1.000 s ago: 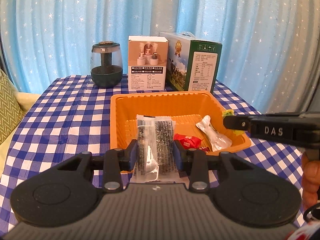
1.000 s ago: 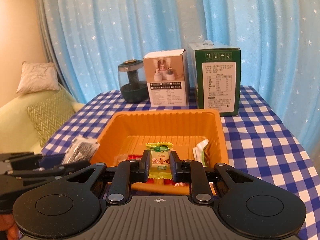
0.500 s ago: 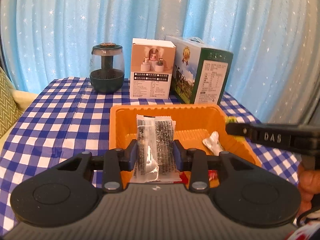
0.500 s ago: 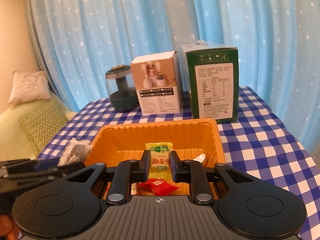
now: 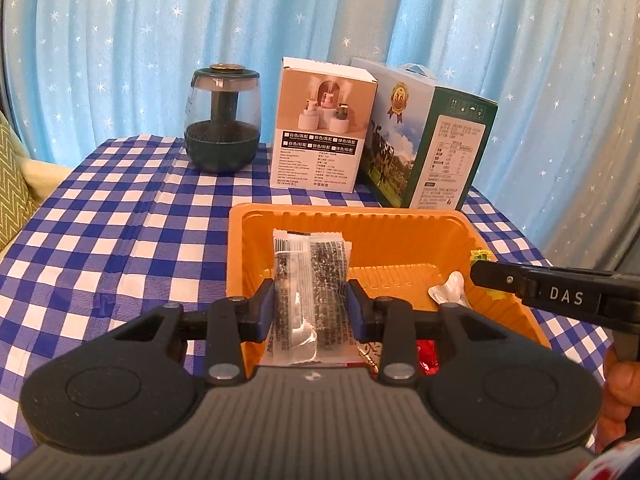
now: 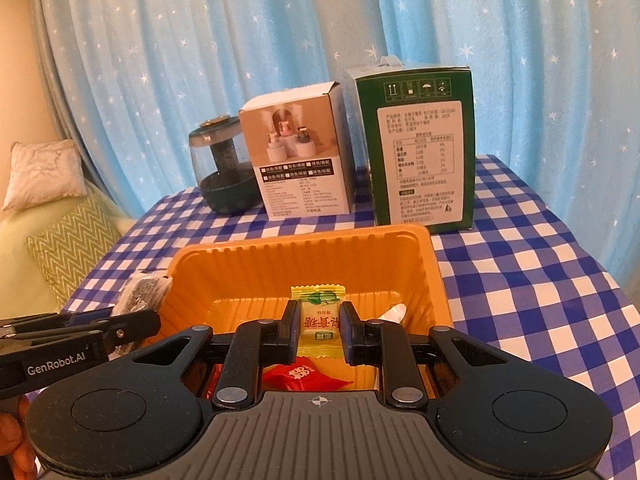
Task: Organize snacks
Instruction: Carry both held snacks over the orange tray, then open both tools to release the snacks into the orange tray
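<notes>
- The tray (image 5: 400, 220) sits on the checked tablecloth (image 5: 120, 240), near the table's front.
- Behind the tray stand three things in a row: a jar (image 5: 222, 118) at the left, a small carton (image 5: 322, 128) in the middle, a taller carton (image 5: 432, 140) at the right (just beside the small one).
- In the tray lie a twisted wrapper (image 5: 450, 290) toward the right wall and a red sweet (image 6: 302, 376) near the front.
- The left gripper (image 5: 311, 312) holds a flat packet (image 5: 310, 292) at the tray's left front corner.
- The right gripper (image 6: 319, 330) holds a small sweet (image 6: 318, 320) over the tray's inside.
- Cushions (image 6: 68, 240) lie left of the table.
</notes>
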Demonstrator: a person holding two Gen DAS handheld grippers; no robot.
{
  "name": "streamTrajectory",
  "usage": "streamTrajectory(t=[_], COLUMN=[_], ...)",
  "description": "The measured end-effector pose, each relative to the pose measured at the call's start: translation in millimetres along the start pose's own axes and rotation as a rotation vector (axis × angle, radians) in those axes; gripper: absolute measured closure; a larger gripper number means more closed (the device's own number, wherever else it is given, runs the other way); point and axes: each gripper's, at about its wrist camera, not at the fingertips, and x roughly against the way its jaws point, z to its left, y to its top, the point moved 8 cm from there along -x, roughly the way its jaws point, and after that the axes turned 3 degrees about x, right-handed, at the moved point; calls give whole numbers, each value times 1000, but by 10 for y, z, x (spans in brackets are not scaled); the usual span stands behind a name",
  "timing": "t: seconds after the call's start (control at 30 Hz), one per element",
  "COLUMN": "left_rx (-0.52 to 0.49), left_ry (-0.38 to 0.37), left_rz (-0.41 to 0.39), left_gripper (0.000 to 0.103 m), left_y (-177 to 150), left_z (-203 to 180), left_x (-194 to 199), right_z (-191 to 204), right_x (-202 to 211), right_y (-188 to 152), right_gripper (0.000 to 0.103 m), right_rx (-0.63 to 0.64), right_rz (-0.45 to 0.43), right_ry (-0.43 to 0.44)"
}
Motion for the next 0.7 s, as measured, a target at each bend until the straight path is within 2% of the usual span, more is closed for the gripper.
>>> streamTrajectory(t=[0.07,0.17,0.7], left_rx=[4,17,1], left_ry=[-12,-14,8], left_rz=[3,6,4], left_gripper=[68,55,51], left_y=[-8,-3,-3], left_z=[-2,35,68], left_x=[-21,-21,37], right_z=[6,4,-38], right_x=[-4,-2,-3], right_y=[-1,2,29], right_gripper=[82,82,82], right_rx=[-2,-5,-28], right_rz=[1,0,-5], right_ry=[0,0,-7])
